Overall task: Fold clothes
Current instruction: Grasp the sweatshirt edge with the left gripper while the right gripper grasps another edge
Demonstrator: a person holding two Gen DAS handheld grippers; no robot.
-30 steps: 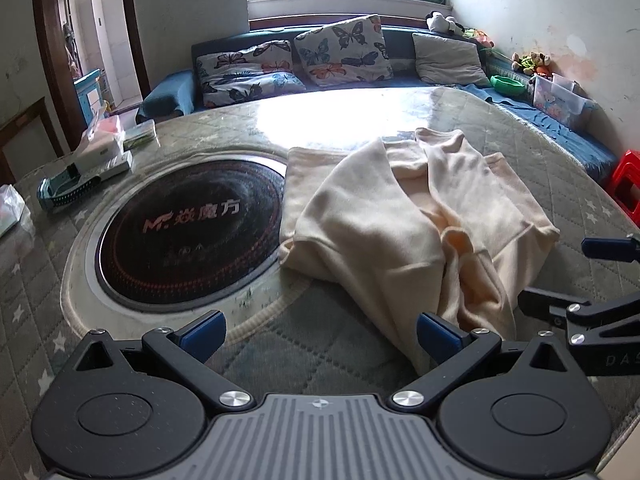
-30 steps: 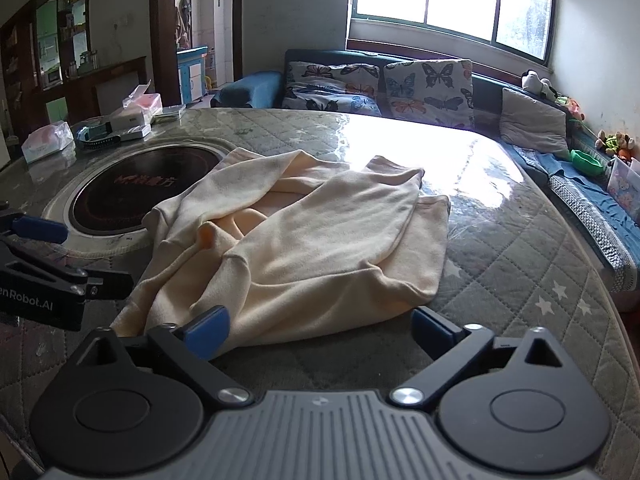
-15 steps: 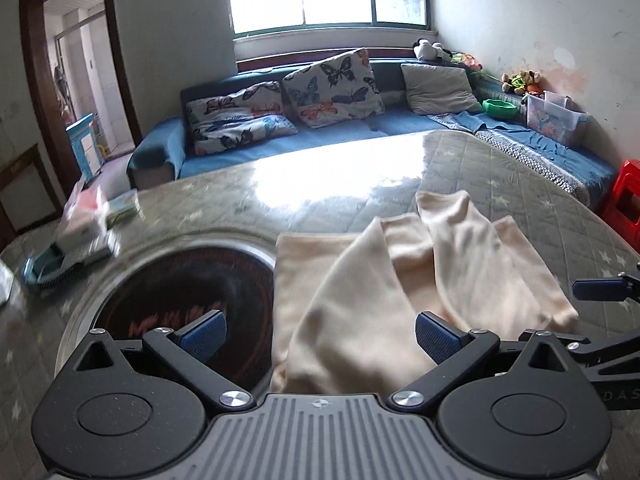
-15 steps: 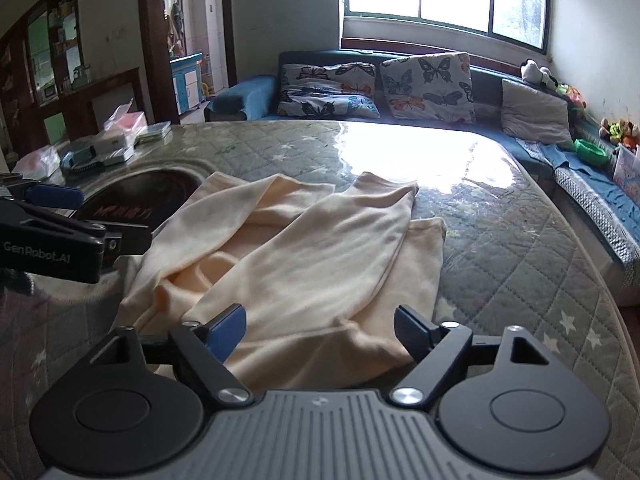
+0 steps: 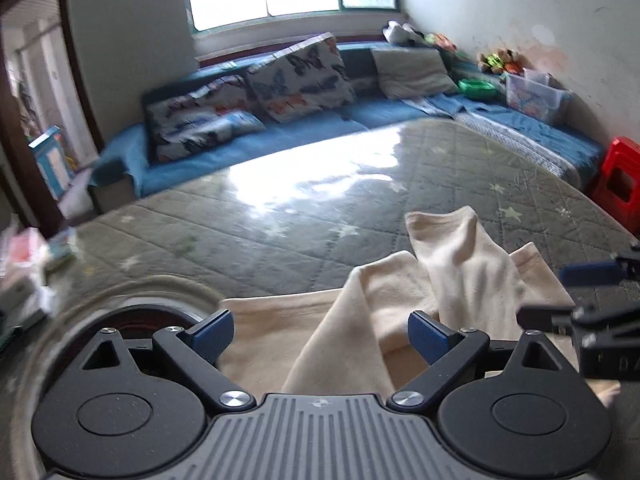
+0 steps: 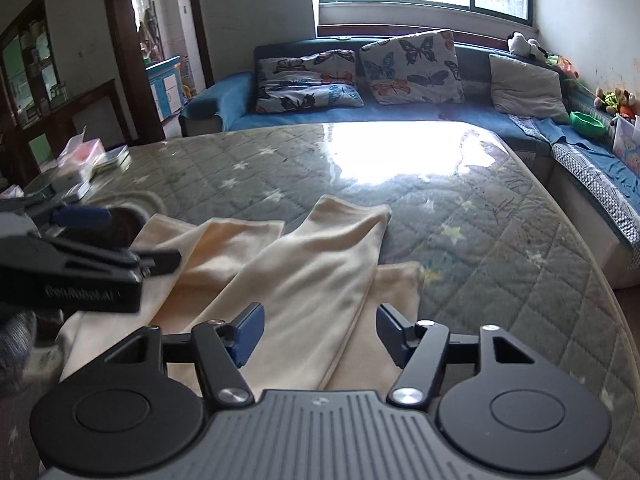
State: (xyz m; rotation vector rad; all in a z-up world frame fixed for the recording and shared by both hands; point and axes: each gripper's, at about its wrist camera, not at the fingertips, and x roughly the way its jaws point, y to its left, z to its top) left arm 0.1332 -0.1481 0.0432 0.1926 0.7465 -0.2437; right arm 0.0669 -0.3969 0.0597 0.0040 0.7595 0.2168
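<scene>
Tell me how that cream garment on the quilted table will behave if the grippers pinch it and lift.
The cream garment will probably flop: it lies in soft, draped folds. It looks like thick fleece, so likely light but bulky. The table cover shines glossy, so the cloth may slide when dragged. The right gripper is closing over a fold; the left gripper is closing too.

A cream garment [image 6: 320,268] lies under the black right tool [image 6: 318,334] with its blue pads [image 6: 249,332]. Ahead of the tool the desk [image 6: 480,248] is grey-green, quilted in diamonds with pale stars. Beyond it — a blue sofa [image 6: 420,110], white butterfly-print cushions [image 6: 412,66], one plain grey cushion [image 6: 526,84].
</scene>
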